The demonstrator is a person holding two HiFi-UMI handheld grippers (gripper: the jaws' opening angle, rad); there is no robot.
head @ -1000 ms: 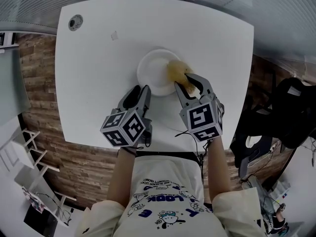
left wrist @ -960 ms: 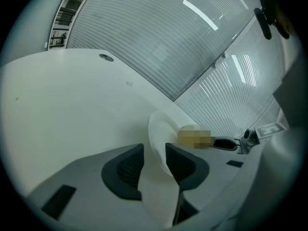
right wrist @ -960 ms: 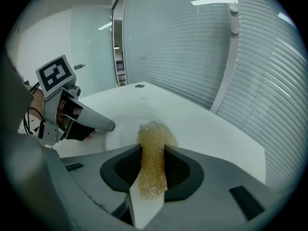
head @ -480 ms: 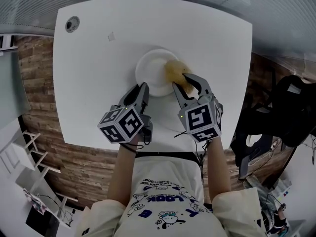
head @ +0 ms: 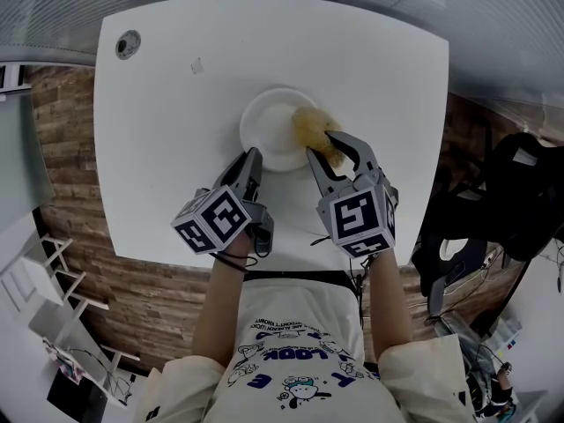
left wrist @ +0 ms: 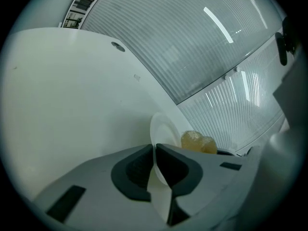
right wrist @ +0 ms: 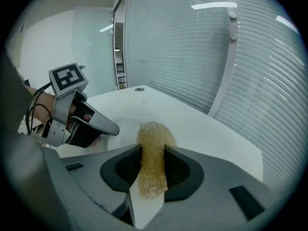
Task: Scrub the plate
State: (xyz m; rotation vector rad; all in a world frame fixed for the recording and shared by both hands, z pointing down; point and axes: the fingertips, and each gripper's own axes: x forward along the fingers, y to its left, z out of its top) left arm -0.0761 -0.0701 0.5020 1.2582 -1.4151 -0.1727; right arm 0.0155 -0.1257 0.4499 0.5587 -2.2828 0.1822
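A white plate (head: 269, 129) lies in the middle of the white table (head: 159, 113). My left gripper (head: 252, 158) is at the plate's near left rim. In the left gripper view the thin rim (left wrist: 166, 129) runs between the pads; the left gripper (left wrist: 154, 149) has just been closing and now pinches it. My right gripper (head: 324, 145) is shut on a yellow mesh scrubber (head: 310, 125) that rests on the plate's right side. The right gripper view shows the scrubber (right wrist: 153, 143) squeezed between the jaws, with the left gripper (right wrist: 103, 126) to its left.
A round hole (head: 128, 43) and a small mark (head: 196, 64) sit at the table's far left. The table's near edge is just behind both grippers. A dark chair with a bag (head: 515, 201) stands off the table's right side. Slatted blinds line the far wall.
The left gripper's jaws have come together on the plate's near rim, and its marker cube has rolled a little. The right gripper and the scrubber have stayed put.
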